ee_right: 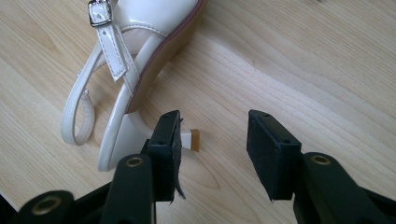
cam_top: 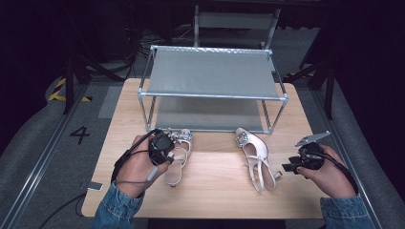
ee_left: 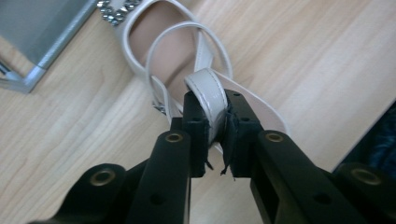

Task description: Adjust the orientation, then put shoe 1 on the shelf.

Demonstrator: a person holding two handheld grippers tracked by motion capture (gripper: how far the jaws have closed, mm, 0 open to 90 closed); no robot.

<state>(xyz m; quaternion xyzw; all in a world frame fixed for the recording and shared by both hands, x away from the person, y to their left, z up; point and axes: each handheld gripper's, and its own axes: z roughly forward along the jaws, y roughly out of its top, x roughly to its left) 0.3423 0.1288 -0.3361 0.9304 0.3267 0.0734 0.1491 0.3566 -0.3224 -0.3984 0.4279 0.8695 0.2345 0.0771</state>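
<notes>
My left gripper (ee_left: 215,122) is clamped on the back strap (ee_left: 208,95) of the left sandal (cam_top: 177,157) on the table (cam_top: 215,191), before the rack (cam_top: 212,76). Light, floppy strap (glossy, could slip). Right gripper (ee_right: 212,149) gapes beside the right sandal (ee_right: 144,42); its stiff heel (ee_right: 189,139) suits gripping.

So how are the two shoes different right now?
The left shoe stands upright on its sole, while the right shoe lies tipped on its side, heel pointing sideways. The left shoe's strap is pinched in the left gripper; the right shoe is free, with the right gripper open beside its heel. Both are pale strappy sandals with sparkly toes, lying before the rack.
</notes>
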